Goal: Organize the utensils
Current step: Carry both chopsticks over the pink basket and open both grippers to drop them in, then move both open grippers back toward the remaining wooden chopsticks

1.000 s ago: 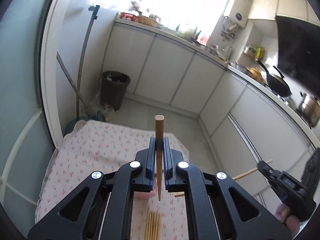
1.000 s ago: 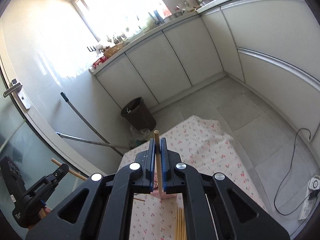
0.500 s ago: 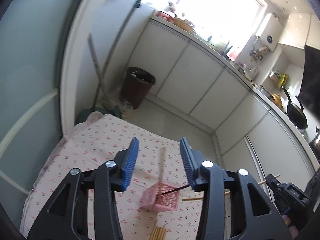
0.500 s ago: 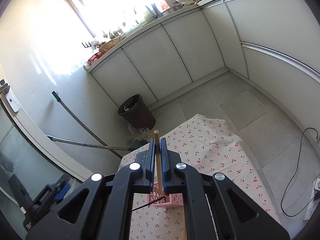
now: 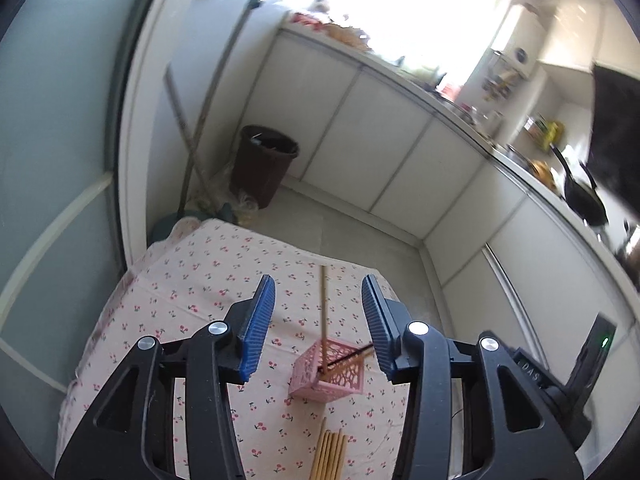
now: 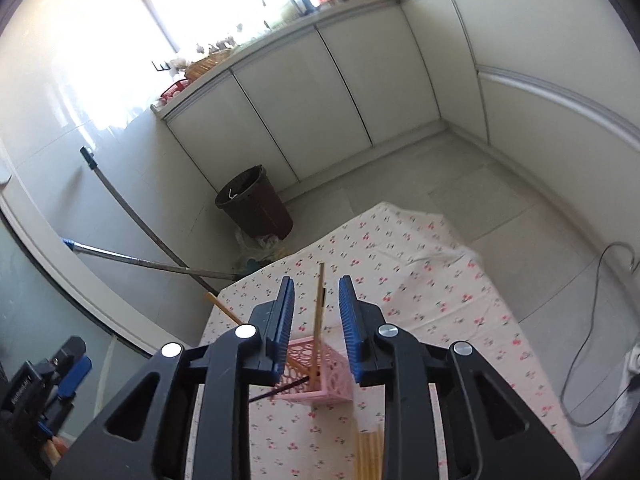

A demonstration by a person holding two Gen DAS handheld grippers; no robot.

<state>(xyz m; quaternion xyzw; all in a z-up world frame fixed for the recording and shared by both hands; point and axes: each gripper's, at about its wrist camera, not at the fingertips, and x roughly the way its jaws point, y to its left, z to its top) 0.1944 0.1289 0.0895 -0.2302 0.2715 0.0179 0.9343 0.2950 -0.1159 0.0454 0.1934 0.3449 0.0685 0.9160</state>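
Observation:
A pink lattice basket (image 5: 328, 376) (image 6: 320, 376) sits on the cherry-print tablecloth (image 5: 208, 292). A wooden chopstick (image 5: 323, 304) stands in it, and a dark chopstick (image 5: 348, 358) leans out over its rim. My left gripper (image 5: 317, 292) hangs open above the basket, holding nothing. My right gripper (image 6: 317, 288) is opening; a wooden chopstick (image 6: 319, 304) stands free between its pads, its lower end in the basket. Another wooden chopstick (image 6: 224, 308) slants off to the left. A bundle of wooden chopsticks (image 5: 330, 452) (image 6: 370, 456) lies in front of the basket.
A brown bin (image 6: 254, 204) and two mop poles (image 6: 148, 264) stand past the table's far left corner. White cabinets (image 6: 340, 92) line the walls. A cable (image 6: 592, 320) trails on the floor right of the table. The left gripper's body (image 6: 52, 376) shows at lower left.
Both grippers let go of their wooden chopsticks, the left first, then the right. Both sank toward the pink basket, where the chopsticks now stand.

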